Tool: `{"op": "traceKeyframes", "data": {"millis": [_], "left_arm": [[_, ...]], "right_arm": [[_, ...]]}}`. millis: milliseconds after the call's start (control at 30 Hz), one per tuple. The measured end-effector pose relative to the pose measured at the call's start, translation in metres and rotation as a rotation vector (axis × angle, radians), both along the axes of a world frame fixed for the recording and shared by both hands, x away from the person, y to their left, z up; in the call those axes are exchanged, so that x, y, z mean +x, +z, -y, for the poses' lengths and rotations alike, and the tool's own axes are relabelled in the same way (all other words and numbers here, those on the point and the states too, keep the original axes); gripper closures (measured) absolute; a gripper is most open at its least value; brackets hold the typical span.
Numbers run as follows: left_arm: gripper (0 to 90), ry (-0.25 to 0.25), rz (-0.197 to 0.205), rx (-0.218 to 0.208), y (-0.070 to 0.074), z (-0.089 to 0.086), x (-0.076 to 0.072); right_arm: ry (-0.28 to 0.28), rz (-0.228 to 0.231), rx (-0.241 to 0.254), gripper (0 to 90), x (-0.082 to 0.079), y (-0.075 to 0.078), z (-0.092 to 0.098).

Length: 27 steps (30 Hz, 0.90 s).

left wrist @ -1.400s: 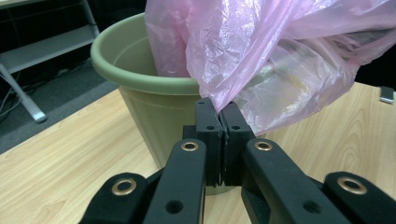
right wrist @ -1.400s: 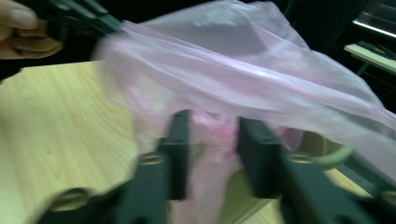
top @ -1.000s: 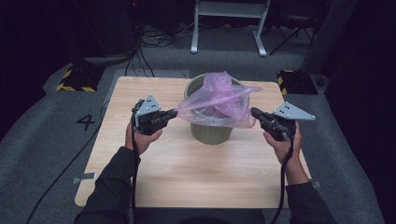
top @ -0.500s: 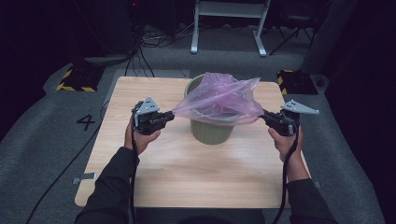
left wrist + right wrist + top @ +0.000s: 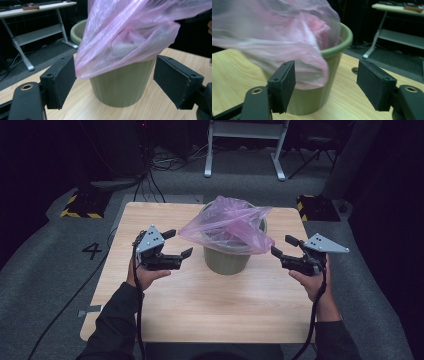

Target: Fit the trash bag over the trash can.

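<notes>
The pink bin liner (image 5: 227, 227) drapes loosely over the green bin (image 5: 227, 260) near the tabletop's far edge, not yet tucked round the rim, while the left tool (image 5: 179, 244) and right tool (image 5: 283, 246), jaws just opened, stand spread and empty.

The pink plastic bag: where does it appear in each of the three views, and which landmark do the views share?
High view: the pink plastic bag lies draped over the bin near the table's far middle.
Left gripper view: the bag fills the upper middle and right, above the jaws.
Right gripper view: the bag spreads across the upper left.
Shared landmark: the green ribbed bin under the bag.
</notes>
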<state>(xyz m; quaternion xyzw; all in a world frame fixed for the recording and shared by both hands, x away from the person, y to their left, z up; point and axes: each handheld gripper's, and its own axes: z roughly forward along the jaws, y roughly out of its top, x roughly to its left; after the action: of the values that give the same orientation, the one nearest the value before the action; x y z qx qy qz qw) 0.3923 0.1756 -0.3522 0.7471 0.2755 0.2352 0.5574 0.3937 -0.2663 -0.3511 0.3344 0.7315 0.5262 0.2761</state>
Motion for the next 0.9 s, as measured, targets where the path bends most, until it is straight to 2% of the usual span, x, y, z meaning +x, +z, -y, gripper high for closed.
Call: {"op": "traceKeyframes", "data": {"millis": [33, 67, 100, 133, 167, 200, 233, 333, 367, 400, 433, 467, 500, 533, 567, 600, 700, 767, 867, 900], "left_arm": [[17.8, 0.001, 0.003, -0.006, 0.002, -0.001, 0.001], [17.8, 0.001, 0.003, -0.006, 0.002, -0.001, 0.001], [17.8, 0.004, 0.001, -0.004, 0.003, -0.001, 0.002], [17.8, 0.004, -0.002, -0.001, 0.004, -0.001, 0.004], [17.9, 0.019, 0.002, 0.025, 0.008, 0.003, 0.008], [17.9, 0.019, 0.002, 0.025, 0.008, 0.003, 0.008], [18.0, 0.027, 0.008, 0.044, 0.012, 0.006, 0.012], [19.4, 0.029, 0.015, 0.052, 0.017, 0.011, 0.016], [26.6, 0.017, 0.028, 0.074, 0.021, 0.017, 0.019], [26.6, 0.017, 0.028, 0.074, 0.021, 0.017, 0.019], [27.6, 0.007, 0.027, 0.106, 0.024, 0.024, 0.022], [29.4, 0.007, 0.027, 0.106, 0.024, 0.024, 0.022], [30.1, 0.006, 0.030, 0.128, 0.027, 0.028, 0.025], [30.6, 0.006, 0.030, 0.128, 0.027, 0.028, 0.025], [31.5, 0.013, 0.028, 0.142, 0.028, 0.030, 0.027], [31.5, 0.011, 0.026, 0.148, 0.029, 0.032, 0.030], [36.8, 0.032, 0.028, 0.165, 0.030, 0.034, 0.037], [41.8, 0.070, 0.032, 0.200, 0.031, 0.036, 0.042], [56.5, 0.069, 0.028, 0.234, 0.032, 0.036, 0.049], [71.6, 0.042, 0.022, 0.244, 0.032, 0.036, 0.054]], "right_arm": [[0.032, 0.020, 0.002, 27.6, -0.008, 0.004, -0.001], [0.032, 0.020, 0.002, 27.6, -0.008, 0.004, -0.001], [0.069, 0.040, -0.002, 26.7, -0.015, 0.008, -0.005], [0.069, 0.040, -0.002, 26.7, -0.015, 0.008, -0.005], [0.093, 0.064, -0.017, 26.2, -0.023, 0.015, -0.011], [0.093, 0.064, -0.017, 26.2, -0.023, 0.015, -0.011], [0.118, 0.090, -0.030, 25.4, -0.030, 0.022, -0.018], [0.134, 0.110, -0.032, 25.4, -0.034, 0.027, -0.025], [0.155, 0.128, -0.040, 25.2, -0.038, 0.033, -0.034], [0.155, 0.128, -0.040, 25.2, -0.038, 0.033, -0.034], [0.155, 0.138, -0.054, 26.6, -0.039, 0.037, -0.042], [0.155, 0.138, -0.054, 26.6, -0.039, 0.037, -0.042], [0.161, 0.140, -0.067, 38.1, -0.037, 0.040, -0.048], [0.161, 0.140, -0.067, 38.1, -0.037, 0.040, -0.048], [0.156, 0.142, -0.071, 44.1, -0.033, 0.042, -0.053], [0.156, 0.142, -0.071, 44.1, -0.033, 0.042, -0.053], [0.120, 0.149, -0.093, 59.0, -0.026, 0.044, -0.058], [0.117, 0.136, -0.093, 68.2, -0.019, 0.044, -0.058], [0.089, 0.123, -0.084, 79.5, -0.010, 0.042, -0.055], [0.090, 0.104, -0.040, 84.5, -0.005, 0.042, -0.050]]}}
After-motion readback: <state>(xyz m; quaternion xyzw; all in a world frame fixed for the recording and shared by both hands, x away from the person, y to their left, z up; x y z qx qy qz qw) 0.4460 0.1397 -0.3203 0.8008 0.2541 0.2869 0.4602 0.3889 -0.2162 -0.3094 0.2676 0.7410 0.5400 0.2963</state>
